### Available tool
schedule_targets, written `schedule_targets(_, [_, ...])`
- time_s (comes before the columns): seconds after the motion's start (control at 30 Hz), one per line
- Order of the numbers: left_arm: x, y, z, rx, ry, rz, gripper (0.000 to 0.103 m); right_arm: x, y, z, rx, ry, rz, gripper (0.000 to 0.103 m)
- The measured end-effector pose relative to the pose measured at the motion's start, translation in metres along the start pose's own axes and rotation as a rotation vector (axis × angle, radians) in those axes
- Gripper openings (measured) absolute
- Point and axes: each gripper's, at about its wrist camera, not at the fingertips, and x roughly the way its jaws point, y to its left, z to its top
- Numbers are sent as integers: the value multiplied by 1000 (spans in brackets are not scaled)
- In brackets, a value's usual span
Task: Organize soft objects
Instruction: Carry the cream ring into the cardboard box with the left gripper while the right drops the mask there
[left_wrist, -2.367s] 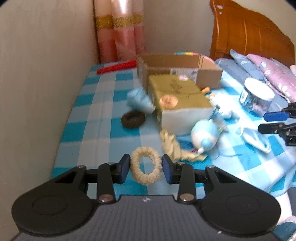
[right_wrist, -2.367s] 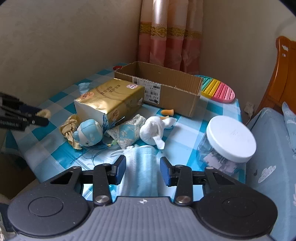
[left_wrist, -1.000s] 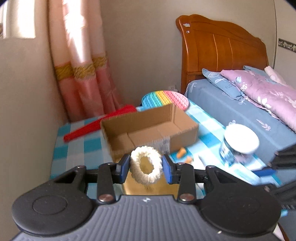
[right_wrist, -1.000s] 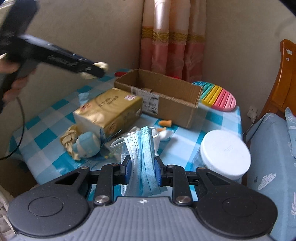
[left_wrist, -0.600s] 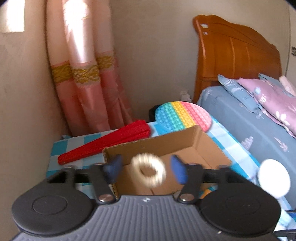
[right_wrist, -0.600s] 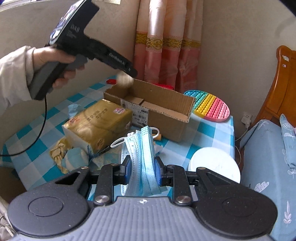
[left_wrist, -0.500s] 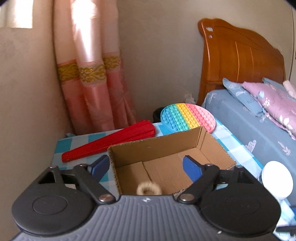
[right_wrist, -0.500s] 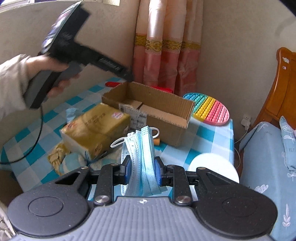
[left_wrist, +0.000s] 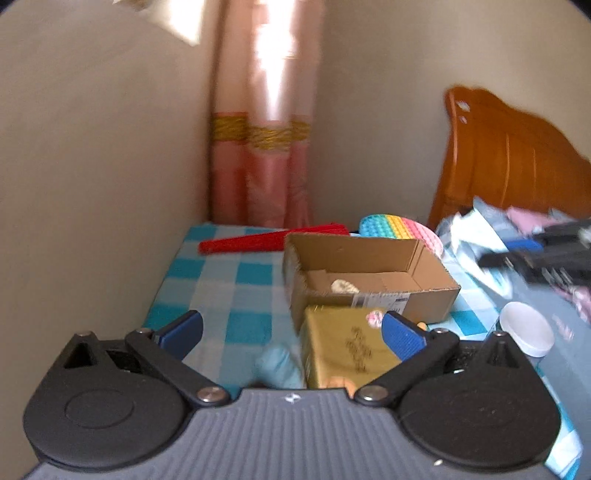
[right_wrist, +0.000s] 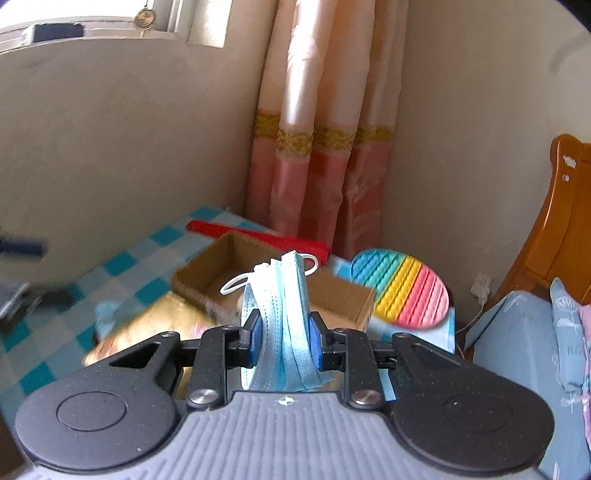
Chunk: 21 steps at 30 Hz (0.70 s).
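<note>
My left gripper (left_wrist: 291, 330) is wide open and empty, held above the checked table, back from the open cardboard box (left_wrist: 369, 280). A cream scrunchie (left_wrist: 343, 286) lies inside the box. My right gripper (right_wrist: 284, 332) is shut on a folded stack of blue face masks (right_wrist: 284, 314) and holds it up in front of the cardboard box (right_wrist: 229, 273). In the left wrist view the right gripper (left_wrist: 535, 258) shows blurred at the right with the masks (left_wrist: 476, 243).
A gold tissue pack (left_wrist: 347, 350) and a light blue soft item (left_wrist: 277, 365) lie in front of the box. A red folded fan (left_wrist: 266, 240) and a rainbow pop mat (right_wrist: 402, 291) lie behind it. A white-lidded jar (left_wrist: 526, 332) stands right. Wall at left, bed at right.
My left gripper opened and let the cream scrunchie drop into the box, then pulled back and up. My right gripper lifted the masks and moved toward the box.
</note>
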Motion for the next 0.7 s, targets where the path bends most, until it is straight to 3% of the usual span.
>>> schedule_targets(0.23, [-12,9,-25,16,50,42,102,47,2,38,17,-10,-19,33])
schedule_targets(0.4, [-18,5,-30,42,59,32,102,56,9,38,26,1,-20,80])
schedule_targets(0.47, [-18,4,-33,48,68,30,102,47,14,32,14,-18,-11,90])
schedule_targets(0.7, [-21,-1,-42,77,81,21,102,7,32,3,21,-30,10,103])
